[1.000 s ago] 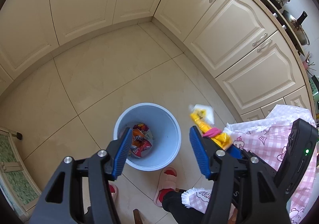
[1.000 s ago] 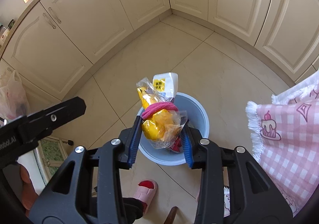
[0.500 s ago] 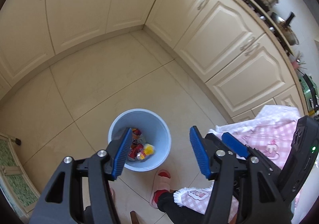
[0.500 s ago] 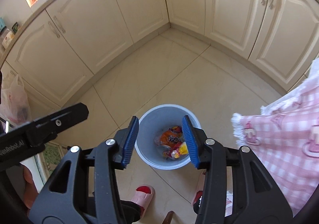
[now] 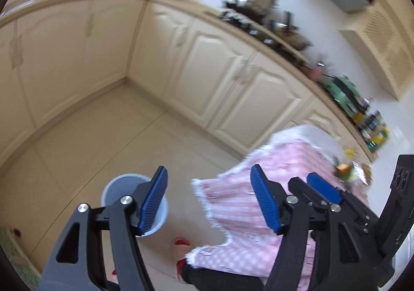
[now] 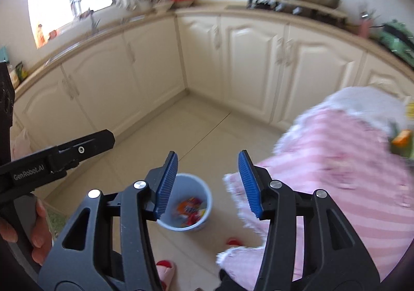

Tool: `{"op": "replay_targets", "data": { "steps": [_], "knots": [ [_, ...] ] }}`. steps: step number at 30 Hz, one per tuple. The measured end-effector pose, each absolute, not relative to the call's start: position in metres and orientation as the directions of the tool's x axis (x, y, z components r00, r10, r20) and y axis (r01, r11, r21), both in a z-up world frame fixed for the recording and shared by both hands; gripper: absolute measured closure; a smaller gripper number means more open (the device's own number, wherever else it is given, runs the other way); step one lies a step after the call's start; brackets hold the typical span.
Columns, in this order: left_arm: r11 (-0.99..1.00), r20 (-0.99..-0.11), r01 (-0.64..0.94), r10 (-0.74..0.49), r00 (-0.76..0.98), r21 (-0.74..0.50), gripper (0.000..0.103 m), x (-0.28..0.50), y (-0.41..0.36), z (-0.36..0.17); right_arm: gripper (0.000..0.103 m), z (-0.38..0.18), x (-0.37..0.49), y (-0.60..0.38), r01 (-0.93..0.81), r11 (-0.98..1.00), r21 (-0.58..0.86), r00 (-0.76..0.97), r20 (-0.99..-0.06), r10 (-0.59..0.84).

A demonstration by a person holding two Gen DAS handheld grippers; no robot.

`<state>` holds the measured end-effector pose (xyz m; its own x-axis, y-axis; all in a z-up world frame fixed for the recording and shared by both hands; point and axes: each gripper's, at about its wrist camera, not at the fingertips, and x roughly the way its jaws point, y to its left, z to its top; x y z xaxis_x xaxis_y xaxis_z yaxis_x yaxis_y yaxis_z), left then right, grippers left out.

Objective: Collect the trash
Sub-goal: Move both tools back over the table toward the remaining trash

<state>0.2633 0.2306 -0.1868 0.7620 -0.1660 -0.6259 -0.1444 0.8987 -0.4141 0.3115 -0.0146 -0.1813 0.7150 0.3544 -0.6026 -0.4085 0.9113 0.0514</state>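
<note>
A light blue trash bin (image 6: 190, 185) stands on the tiled floor with colourful wrappers (image 6: 191, 210) inside; in the left wrist view the bin (image 5: 116, 187) is half hidden behind my left finger. My left gripper (image 5: 209, 200) is open and empty, raised above the floor. My right gripper (image 6: 207, 185) is open and empty, above the bin. More trash (image 5: 346, 169) lies on the pink checked tablecloth (image 5: 258, 203) at the right, also in the right wrist view (image 6: 401, 141). Both views are blurred.
Cream kitchen cabinets (image 6: 248, 63) line the far walls, with pots and bottles on the counter (image 5: 258, 22). The person's pink-and-red slippers (image 6: 165, 270) are on the floor beside the bin. The table with the pink cloth (image 6: 336, 161) fills the right side.
My right gripper opened and dropped the yellow snack bag into the bin. Both grippers then lifted and tilted up and to the right, toward the table.
</note>
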Motion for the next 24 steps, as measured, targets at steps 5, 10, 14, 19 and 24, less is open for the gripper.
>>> {"op": "replay_targets", "data": {
  "steps": [5, 10, 14, 19, 24],
  "knots": [
    [0.928, -0.594, 0.015, -0.252, 0.764, -0.373, 0.035, 0.271, 0.146, -0.155, 0.052, -0.151, 0.289, -0.091, -0.309, 0.950, 0.050, 0.796, -0.533, 0.287],
    [0.928, -0.596, 0.178, -0.349, 0.723, -0.327, 0.034, 0.296, 0.050, -0.134, 0.050, -0.137, 0.272, -0.188, -0.139, 0.989, 0.043, 0.862, -0.486, 0.142],
    [0.913, -0.634, 0.316, -0.408, 0.658, -0.259, 0.034, 0.324, -0.039, -0.123, 0.050, -0.137, 0.271, -0.263, -0.008, 0.997, 0.071, 0.875, -0.483, 0.041],
    [0.885, -0.661, 0.389, -0.454, 0.597, -0.257, 0.033, 0.355, -0.107, -0.119, 0.049, -0.141, 0.272, -0.337, 0.102, 0.991, 0.081, 0.870, -0.490, -0.049],
    [0.883, -0.705, 0.407, -0.442, 0.555, -0.233, 0.033, 0.399, -0.159, -0.122, 0.049, -0.151, 0.290, -0.385, 0.163, 0.981, 0.103, 0.849, -0.522, -0.086]
  ]
}}
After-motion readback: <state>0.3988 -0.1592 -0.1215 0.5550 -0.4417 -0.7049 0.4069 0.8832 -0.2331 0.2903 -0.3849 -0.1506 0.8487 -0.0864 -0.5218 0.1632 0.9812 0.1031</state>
